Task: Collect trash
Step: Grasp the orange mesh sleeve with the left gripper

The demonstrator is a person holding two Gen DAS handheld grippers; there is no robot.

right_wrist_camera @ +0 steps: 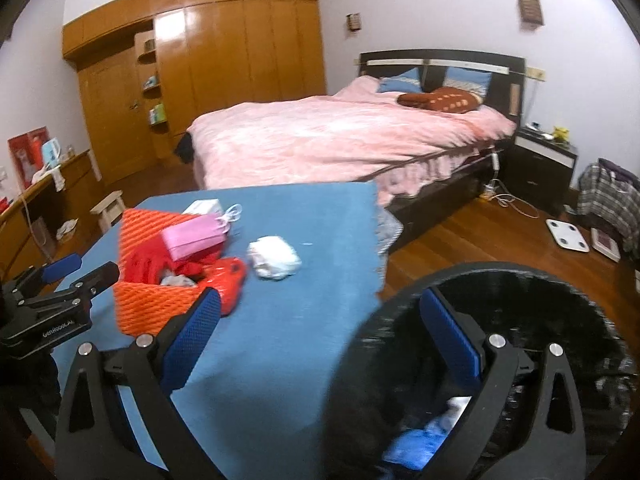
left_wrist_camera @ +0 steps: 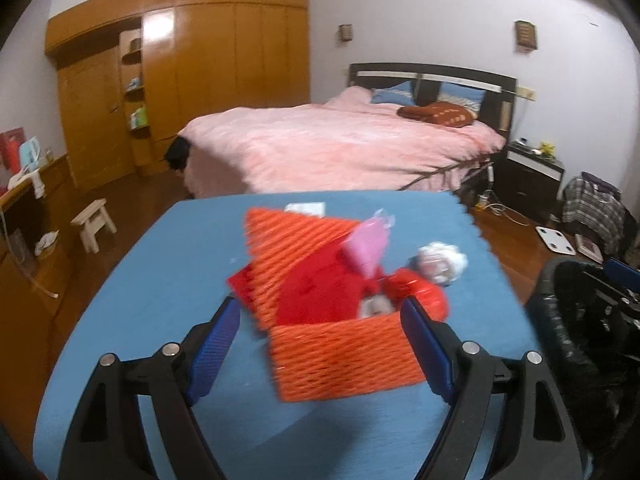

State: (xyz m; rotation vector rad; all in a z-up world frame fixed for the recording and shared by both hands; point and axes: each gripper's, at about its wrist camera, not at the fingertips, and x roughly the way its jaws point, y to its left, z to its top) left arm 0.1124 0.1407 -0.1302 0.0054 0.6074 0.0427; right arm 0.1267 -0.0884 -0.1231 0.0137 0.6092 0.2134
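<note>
A pile of trash lies on the blue table [left_wrist_camera: 160, 280]: orange foam netting [left_wrist_camera: 344, 356], a red plastic bag [left_wrist_camera: 420, 292], a small pink bag [left_wrist_camera: 366, 244] and a white crumpled wad [left_wrist_camera: 442, 264]. My left gripper [left_wrist_camera: 320, 316] is open, and the near flap of the netting lies between its blue pads. In the right wrist view the same netting [right_wrist_camera: 152, 308], pink bag [right_wrist_camera: 196, 236] and wad [right_wrist_camera: 274, 258] sit to the left. My right gripper [right_wrist_camera: 320, 304] is open and empty, straddling the table edge and the rim of the black bin [right_wrist_camera: 520, 280].
Blue and white scraps [right_wrist_camera: 420, 444] lie inside the bin. A white box [right_wrist_camera: 204, 206] sits at the table's far side. Beyond are a pink bed [right_wrist_camera: 340, 140], a wooden wardrobe [right_wrist_camera: 240, 40], a small stool [left_wrist_camera: 94, 224] and a scale [right_wrist_camera: 568, 236] on the wooden floor.
</note>
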